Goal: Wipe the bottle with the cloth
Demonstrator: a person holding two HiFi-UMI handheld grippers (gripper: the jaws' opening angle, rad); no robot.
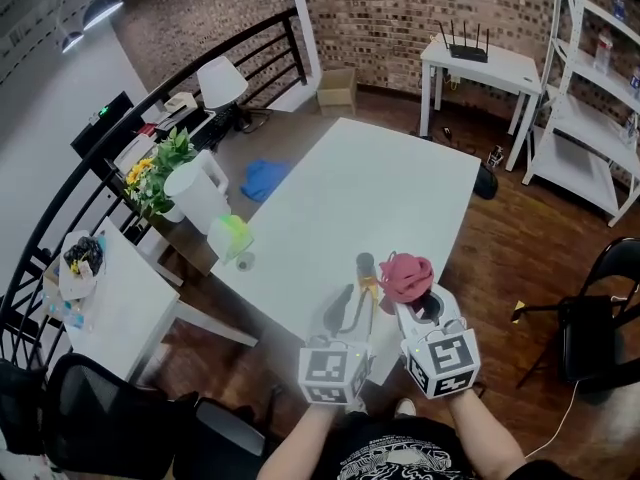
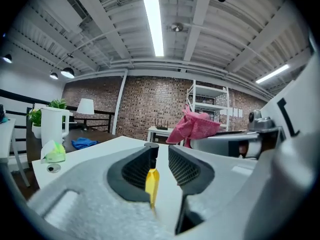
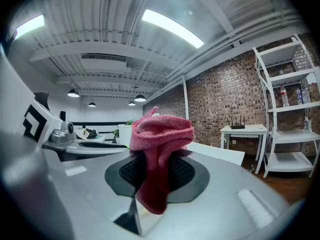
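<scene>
**A:** Where's the bottle?

**B:** Between the jaws of the left gripper (image 2: 161, 152). The bottle (image 2: 152, 181) is slim and yellow with a dark cap. The cap sits up at the jaw tips and the yellow body runs back toward the gripper. The jaws stand partly apart and hold it. It lies close against one pad, and a strip of white tabletop (image 1: 380, 188) shows past the other, so I'd call the hold light.

**A:** And the cloth?

**B:** The right gripper (image 3: 159, 160) has its jaws pressed together on the pink cloth (image 3: 161, 134). A bunch of it sits above the pads and a tail hangs below. In the head view the cloth is just to the right of the cap. I can't tell whether they touch.

**A:** So how do I wipe it well?

**B:** I'd firm up the left hold first, or the rubbing may twist the bottle out. Then bring the bunched part against the yellow side facing the cloth and stroke along its length, from cap to base. The pads cover part of the body, so that stretch likely needs a fresh hold.
</scene>
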